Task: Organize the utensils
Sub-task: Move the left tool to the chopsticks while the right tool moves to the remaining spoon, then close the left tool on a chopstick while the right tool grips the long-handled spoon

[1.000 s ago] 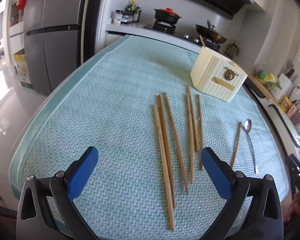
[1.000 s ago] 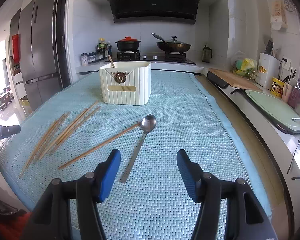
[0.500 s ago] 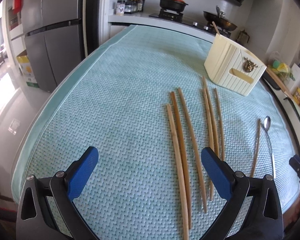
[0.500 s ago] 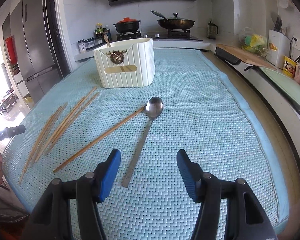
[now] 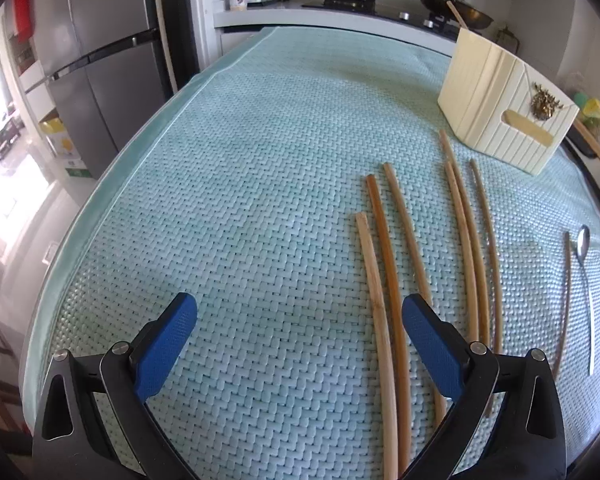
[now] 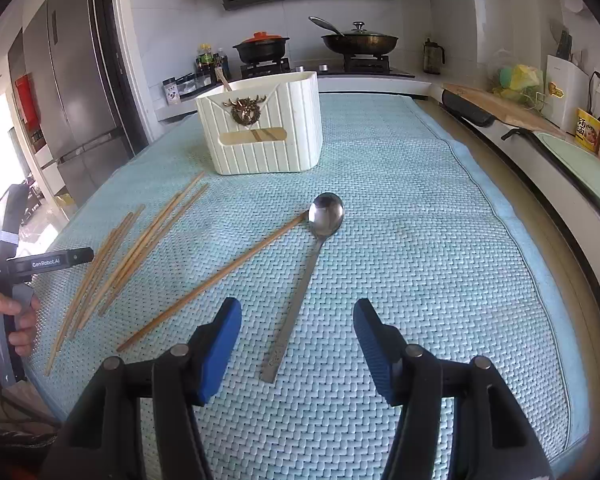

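Note:
Several wooden chopsticks (image 5: pixel 384 264) lie lengthwise on a light green woven mat (image 5: pixel 240 184). My left gripper (image 5: pixel 300 320) is open just above the mat, its right pad (image 5: pixel 432 344) over the near ends of the chopsticks. Nothing sits between its blue pads. In the right wrist view a steel spoon (image 6: pixel 324 216) lies beside one lone chopstick (image 6: pixel 220 276). My right gripper (image 6: pixel 296 324) hangs open over the spoon's handle end, empty. A cream utensil holder (image 6: pixel 266 132) stands upright farther back with one stick in it.
The fridge (image 5: pixel 100 68) stands left of the table, and the stove counter with a red-lidded pot (image 6: pixel 262 46) and a pan (image 6: pixel 358 40) lies behind. A person's hand (image 6: pixel 4 320) holds the left gripper's handle at the mat's left edge. A cutting board (image 6: pixel 500 108) is on the right.
The left gripper has moved left and lower, so the chopsticks have slid to its right side and look larger. The right gripper dipped closer to the spoon, then held still.

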A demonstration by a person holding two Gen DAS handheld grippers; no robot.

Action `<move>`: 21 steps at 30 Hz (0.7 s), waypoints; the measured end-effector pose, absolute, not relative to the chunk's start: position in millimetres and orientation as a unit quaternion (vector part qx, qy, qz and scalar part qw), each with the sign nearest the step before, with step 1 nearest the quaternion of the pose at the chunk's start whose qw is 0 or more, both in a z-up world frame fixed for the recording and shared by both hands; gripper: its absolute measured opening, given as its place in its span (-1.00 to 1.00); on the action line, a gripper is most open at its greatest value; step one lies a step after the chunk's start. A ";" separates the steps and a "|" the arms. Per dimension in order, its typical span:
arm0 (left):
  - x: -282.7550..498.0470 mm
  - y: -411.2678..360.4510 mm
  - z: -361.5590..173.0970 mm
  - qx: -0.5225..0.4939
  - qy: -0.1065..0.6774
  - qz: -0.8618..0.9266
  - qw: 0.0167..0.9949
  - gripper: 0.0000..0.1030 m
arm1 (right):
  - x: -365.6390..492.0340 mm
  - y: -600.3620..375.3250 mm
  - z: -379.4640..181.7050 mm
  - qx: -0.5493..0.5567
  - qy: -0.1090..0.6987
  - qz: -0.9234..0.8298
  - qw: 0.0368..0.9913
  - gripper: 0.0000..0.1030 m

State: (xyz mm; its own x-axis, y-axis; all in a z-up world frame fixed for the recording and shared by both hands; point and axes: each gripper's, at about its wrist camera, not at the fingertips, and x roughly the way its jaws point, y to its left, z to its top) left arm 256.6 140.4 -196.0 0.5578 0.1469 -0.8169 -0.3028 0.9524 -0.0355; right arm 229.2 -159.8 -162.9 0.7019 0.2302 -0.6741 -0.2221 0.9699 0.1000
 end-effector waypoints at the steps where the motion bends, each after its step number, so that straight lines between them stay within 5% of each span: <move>1: 256.4 141.1 -197.8 -0.085 0.455 0.132 0.876 0.98 | 228.9 -160.6 -162.2 0.005 0.366 0.122 0.923 0.16; 14: 261.0 141.0 -203.3 -0.073 0.472 0.119 0.870 0.97 | 248.5 -161.0 -175.5 0.010 0.394 0.126 0.910 0.16; 21: 272.1 141.3 -199.6 -0.066 0.481 0.095 0.869 0.77 | 297.4 -157.3 -194.8 0.010 0.435 0.119 0.892 0.16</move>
